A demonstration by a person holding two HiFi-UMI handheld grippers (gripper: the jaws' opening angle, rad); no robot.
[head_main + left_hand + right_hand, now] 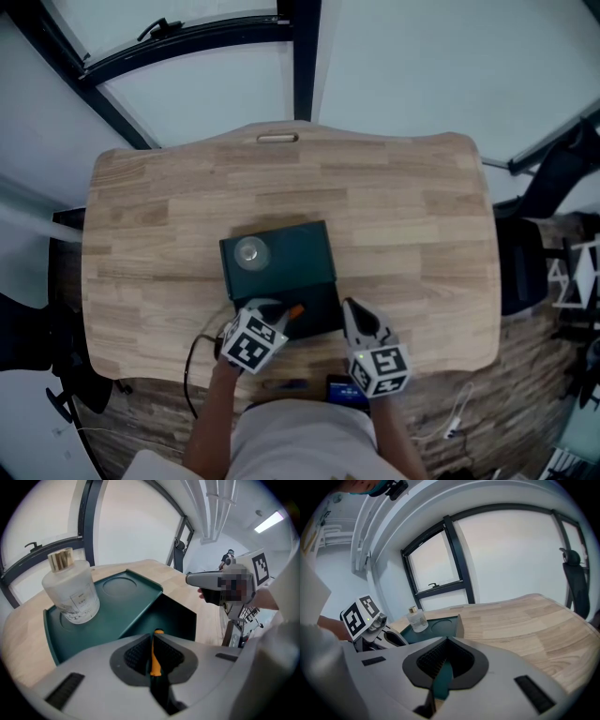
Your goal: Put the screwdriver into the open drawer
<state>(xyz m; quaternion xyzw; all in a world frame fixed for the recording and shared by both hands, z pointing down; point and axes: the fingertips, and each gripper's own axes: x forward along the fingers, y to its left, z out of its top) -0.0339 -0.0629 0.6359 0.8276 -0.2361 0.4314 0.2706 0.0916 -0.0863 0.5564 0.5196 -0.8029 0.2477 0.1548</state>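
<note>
While one glass bottle (70, 592) stands on the far left of the single green drawer box (281, 253) on the worktop (412, 216), the box's one open drawer (180, 616) juts out at its near side. My left claw (154, 637) is clenched on the one orange-handled screwdriver (153, 660), held over the drawer's near left corner. My right claw (446, 641) pinches the drawer's teal wall at its near right corner.
</note>
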